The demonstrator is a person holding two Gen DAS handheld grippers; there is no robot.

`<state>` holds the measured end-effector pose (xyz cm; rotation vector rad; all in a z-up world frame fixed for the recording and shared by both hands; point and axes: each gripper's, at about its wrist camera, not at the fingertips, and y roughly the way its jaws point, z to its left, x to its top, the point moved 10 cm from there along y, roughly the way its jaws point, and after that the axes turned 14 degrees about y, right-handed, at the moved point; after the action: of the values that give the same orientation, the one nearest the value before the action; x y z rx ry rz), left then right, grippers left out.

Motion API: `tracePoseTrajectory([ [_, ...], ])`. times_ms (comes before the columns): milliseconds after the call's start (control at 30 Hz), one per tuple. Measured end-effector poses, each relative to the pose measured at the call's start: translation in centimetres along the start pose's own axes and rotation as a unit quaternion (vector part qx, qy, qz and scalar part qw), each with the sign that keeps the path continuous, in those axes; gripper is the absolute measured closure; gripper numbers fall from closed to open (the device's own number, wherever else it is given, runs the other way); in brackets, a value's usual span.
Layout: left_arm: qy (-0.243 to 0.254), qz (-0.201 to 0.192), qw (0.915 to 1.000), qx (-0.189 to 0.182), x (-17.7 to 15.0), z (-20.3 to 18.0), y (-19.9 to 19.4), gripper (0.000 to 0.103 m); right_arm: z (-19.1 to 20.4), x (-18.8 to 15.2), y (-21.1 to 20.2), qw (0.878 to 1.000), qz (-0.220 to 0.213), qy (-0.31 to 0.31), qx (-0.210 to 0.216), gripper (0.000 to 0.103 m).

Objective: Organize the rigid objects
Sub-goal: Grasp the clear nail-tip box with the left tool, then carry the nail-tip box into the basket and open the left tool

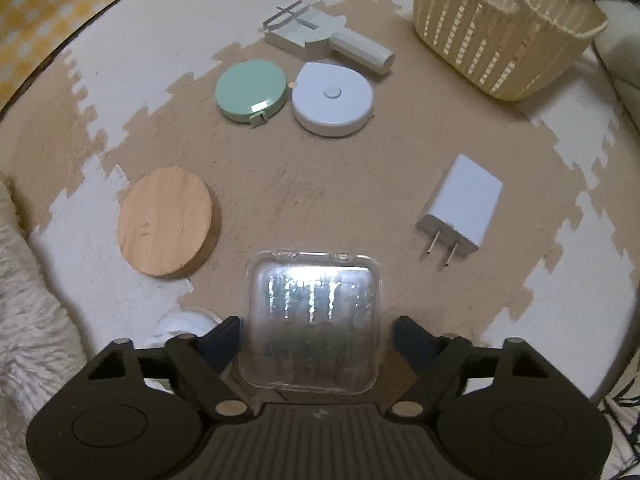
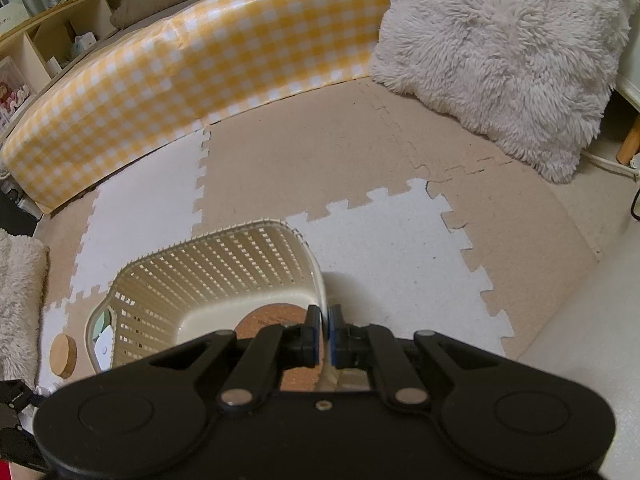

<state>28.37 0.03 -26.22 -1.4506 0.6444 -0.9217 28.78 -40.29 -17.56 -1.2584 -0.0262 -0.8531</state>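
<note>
Between left tool (image 1: 318, 330) fingers, apart and not touching: clear plastic case (image 1: 312, 320) on floor mat, near wooden disc (image 1: 168, 220). Right tool (image 2: 324, 330) clamped on basket (image 2: 208, 276) rim.

Left wrist view: looks nearly straight down on the mat (image 1: 280, 184), close above it, own fingers at the bottom edge around a clear case (image 1: 312, 320). Basket (image 1: 500, 40) at upper right, wooden disc (image 1: 170, 222) at left.

Right wrist view: tilted down and forward, sits low at the basket (image 2: 224, 264) rim, faces a checked cushion (image 2: 192, 76) and fluffy pillow (image 2: 508, 60) beyond.

Shared: basket, mat (image 2: 380, 248), wooden disc (image 2: 63, 354).
</note>
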Motion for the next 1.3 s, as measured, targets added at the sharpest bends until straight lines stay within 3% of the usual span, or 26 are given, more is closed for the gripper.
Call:
tracePoseTrajectory([
  [333, -0.007, -0.019, 0.9997, 0.01, 1.0, -0.2, 0.0, 0.03, 0.1, 0.0, 0.0, 1.0, 0.001, -0.001, -0.001, 0.098],
  [467, -0.026, -0.009, 0.9994, 0.019, 0.9, 0.2, 0.0, 0.03, 0.0, 0.0, 0.0, 1.0, 0.001, -0.001, -0.001, 0.098],
  [567, -0.058, -0.027, 0.9976, 0.028, 1.2, 1.2, -1.0, 0.03, 0.0, 0.0, 0.0, 1.0, 0.001, -0.001, -0.001, 0.098],
  [767, -0.127, -0.118, 0.9846, 0.025, 3.4, 1.9, -4.7, 0.03, 0.0, 0.0, 0.0, 1.0, 0.001, -0.001, -0.002, 0.098],
  [967, -0.178, -0.196, 0.9643, 0.007, 6.6, -0.2, -8.5, 0.03, 0.0, 0.0, 0.0, 1.0, 0.002, -0.002, -0.003, 0.098],
  [1300, -0.185, -0.268, 0.9445, -0.042, 14.4, -4.7, -12.2, 0.03, -0.1, 0.0, 0.0, 1.0, 0.002, 0.003, -0.003, 0.098],
])
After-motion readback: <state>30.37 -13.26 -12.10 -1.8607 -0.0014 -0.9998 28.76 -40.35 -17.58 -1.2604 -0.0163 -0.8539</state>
